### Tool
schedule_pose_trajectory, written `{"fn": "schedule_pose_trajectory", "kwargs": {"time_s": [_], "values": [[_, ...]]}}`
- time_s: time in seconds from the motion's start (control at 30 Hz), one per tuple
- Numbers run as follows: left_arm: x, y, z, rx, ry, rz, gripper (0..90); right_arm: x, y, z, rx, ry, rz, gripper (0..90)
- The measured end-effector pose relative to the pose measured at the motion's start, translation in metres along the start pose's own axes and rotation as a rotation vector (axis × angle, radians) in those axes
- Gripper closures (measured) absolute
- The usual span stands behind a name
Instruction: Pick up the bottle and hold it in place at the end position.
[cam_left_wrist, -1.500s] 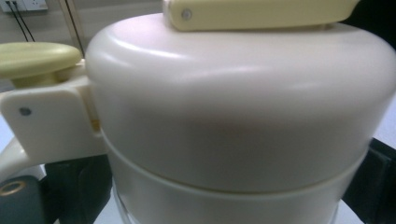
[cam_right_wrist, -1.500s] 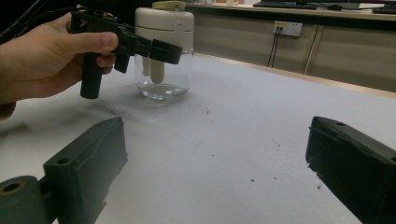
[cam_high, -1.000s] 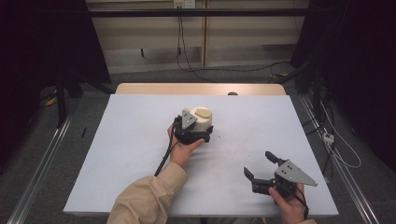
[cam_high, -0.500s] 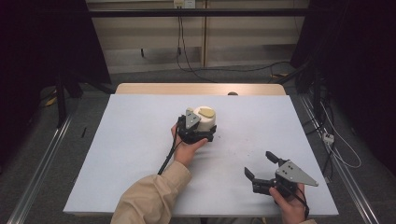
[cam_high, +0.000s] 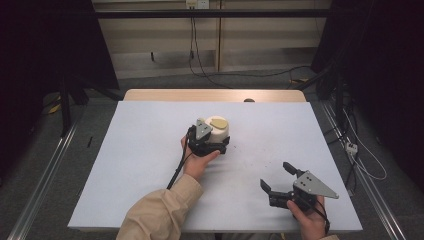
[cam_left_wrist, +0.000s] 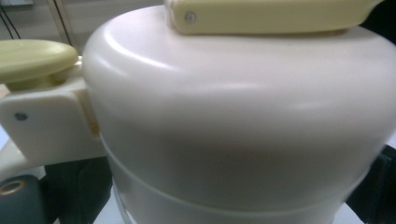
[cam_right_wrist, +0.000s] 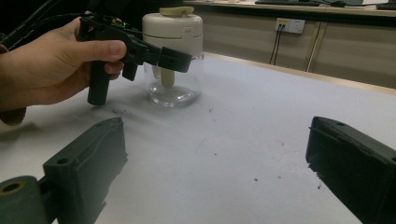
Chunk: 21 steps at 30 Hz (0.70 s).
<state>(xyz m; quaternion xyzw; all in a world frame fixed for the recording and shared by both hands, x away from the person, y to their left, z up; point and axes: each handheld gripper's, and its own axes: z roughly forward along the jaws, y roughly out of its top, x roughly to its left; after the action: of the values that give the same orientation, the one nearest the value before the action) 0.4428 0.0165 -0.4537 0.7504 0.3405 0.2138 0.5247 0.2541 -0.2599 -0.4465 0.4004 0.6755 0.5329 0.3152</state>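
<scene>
A hand chopper (cam_high: 219, 126) with a cream lid, a pale yellow handle and a clear glass bowl stands upright near the middle of the white table (cam_high: 140, 150). My left gripper (cam_high: 219, 140) has its jaws on either side of the chopper, just under the lid, and looks closed against it. Seen from the left gripper (cam_left_wrist: 201, 200), the cream lid (cam_left_wrist: 233, 116) looms very close, with a black jaw at each lower corner. In the right gripper view the left gripper (cam_right_wrist: 175, 58) clasps the chopper (cam_right_wrist: 173, 28). My right gripper (cam_high: 276, 176) stands open and empty at the front right.
Small dark crumbs (cam_right_wrist: 256, 178) dot the tabletop between the grippers. A wooden strip (cam_high: 215, 95) edges the table's far side, with cables (cam_high: 200, 60) and a wall socket (cam_right_wrist: 289, 24) beyond. A metal rail (cam_high: 45, 185) runs along the floor beside the table's left side.
Hardly anything has changed. The left gripper and the chopper shift only slightly, and the right gripper stays put, open.
</scene>
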Motion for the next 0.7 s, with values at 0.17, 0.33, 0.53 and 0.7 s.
{"fn": "schedule_pose_trajectory", "kwargs": {"time_s": [0.17, 0.33, 0.53, 0.7], "values": [[0.001, -0.002, -0.002, -0.002, -0.005, 0.007, 5.0, 0.002, 0.001, 0.004, 0.011, 0.019, 0.002, 4.2], [0.002, -0.004, -0.003, -0.012, -0.014, 0.011, 4.9, 0.004, 0.005, 0.012, 0.026, 0.020, 0.002, 4.3], [0.002, -0.005, -0.003, -0.014, -0.015, 0.015, 4.9, 0.005, 0.013, 0.025, 0.049, 0.040, 0.018, 4.7], [0.002, -0.005, -0.003, -0.013, -0.015, 0.015, 4.9, 0.006, 0.020, 0.035, 0.066, 0.049, 0.031, 6.8]]}}
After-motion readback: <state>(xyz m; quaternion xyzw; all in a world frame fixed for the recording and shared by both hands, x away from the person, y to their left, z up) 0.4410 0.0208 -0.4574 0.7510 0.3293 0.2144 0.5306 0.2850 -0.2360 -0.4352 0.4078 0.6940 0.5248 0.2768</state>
